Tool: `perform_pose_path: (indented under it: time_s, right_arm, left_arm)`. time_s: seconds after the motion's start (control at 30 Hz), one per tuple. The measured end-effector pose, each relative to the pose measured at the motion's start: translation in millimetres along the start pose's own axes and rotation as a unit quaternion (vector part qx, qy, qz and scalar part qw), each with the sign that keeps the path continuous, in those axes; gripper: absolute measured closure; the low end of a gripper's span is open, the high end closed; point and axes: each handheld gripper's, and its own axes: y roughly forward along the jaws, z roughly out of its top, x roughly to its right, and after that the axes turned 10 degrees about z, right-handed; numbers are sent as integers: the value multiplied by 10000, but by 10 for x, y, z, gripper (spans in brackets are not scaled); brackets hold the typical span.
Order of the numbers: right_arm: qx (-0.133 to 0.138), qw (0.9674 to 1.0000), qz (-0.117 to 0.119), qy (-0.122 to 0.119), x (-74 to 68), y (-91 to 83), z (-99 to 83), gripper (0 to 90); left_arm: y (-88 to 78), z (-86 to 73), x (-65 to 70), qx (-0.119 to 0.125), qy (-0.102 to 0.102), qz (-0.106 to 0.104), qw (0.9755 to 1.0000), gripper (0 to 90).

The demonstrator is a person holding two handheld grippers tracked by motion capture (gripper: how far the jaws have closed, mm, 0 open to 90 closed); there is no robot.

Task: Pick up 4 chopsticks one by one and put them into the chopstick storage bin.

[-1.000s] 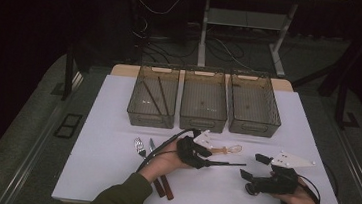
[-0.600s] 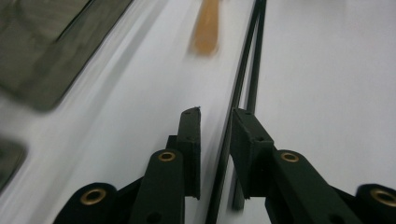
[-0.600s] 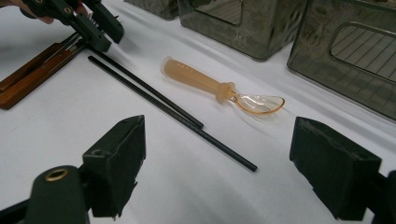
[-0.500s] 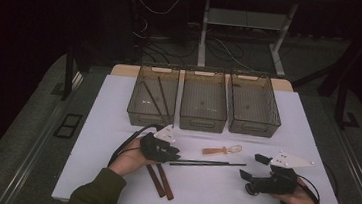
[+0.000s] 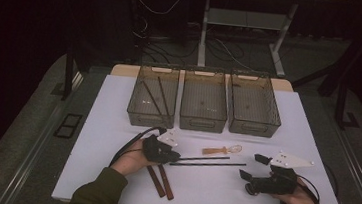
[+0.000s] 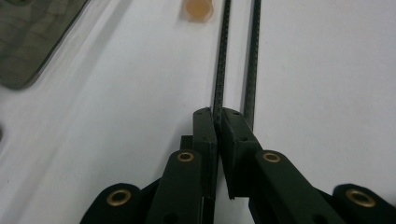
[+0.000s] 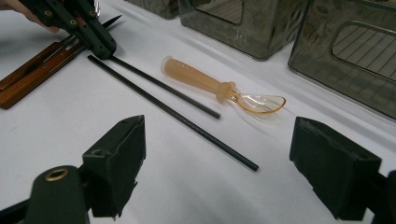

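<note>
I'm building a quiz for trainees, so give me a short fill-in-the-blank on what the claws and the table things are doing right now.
1. The left claw is shut on one thin black ____.
2. The right claw is ____, holding nothing.
3. The translucent orange plastic spoon lies on the white table, ____ the three bins.
4. Two dark sticks lie in the ____ clear grey bin.

Missing words: chopstick; open; outside; left

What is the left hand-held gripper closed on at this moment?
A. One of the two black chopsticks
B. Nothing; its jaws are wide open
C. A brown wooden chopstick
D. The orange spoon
A. In the left gripper view, the left hand-held gripper has its jaws shut on the end of one black chopstick, while the second black chopstick lies free beside it and the orange spoon rests untouched on the table.
</note>
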Motion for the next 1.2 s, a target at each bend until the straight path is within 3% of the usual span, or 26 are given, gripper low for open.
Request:
perform_pose_path:
  time_s: [0.17,0.27,0.3,0.33,0.4,0.47,0.63,0.9,1.2]
  right_arm:
    - [-6,10000,1,-5,0,2,0,187]
    - [-8,10000,5,8,1,1,-1,187]
    - [-7,10000,6,11,1,2,-1,187]
    - [-8,10000,7,4,1,1,-1,187]
    - [1,10000,2,4,0,0,0,187]
    - [1,10000,1,5,2,0,0,187]
    - [8,10000,1,2,2,-4,1,187]
    - [-1,10000,3,-10,0,-3,1,187]
    - [7,10000,0,-1,5,-6,0,187]
  left_arm:
    - [73,90,32,14,49,-1,10000,844]
    - [110,126,56,61,-41,-11,10000,843]
    - [105,134,42,-6,89,-13,10000,842]
    - [121,136,67,100,-67,8,9999,840]
    - [129,144,73,101,-89,-29,9999,805]
    - [118,149,63,32,41,-14,10000,788]
    - [25,131,34,165,-202,64,9996,754]
    - [-55,-26,-64,-268,-327,327,9986,850]
    - [-149,-103,-66,-395,-426,371,9976,886]
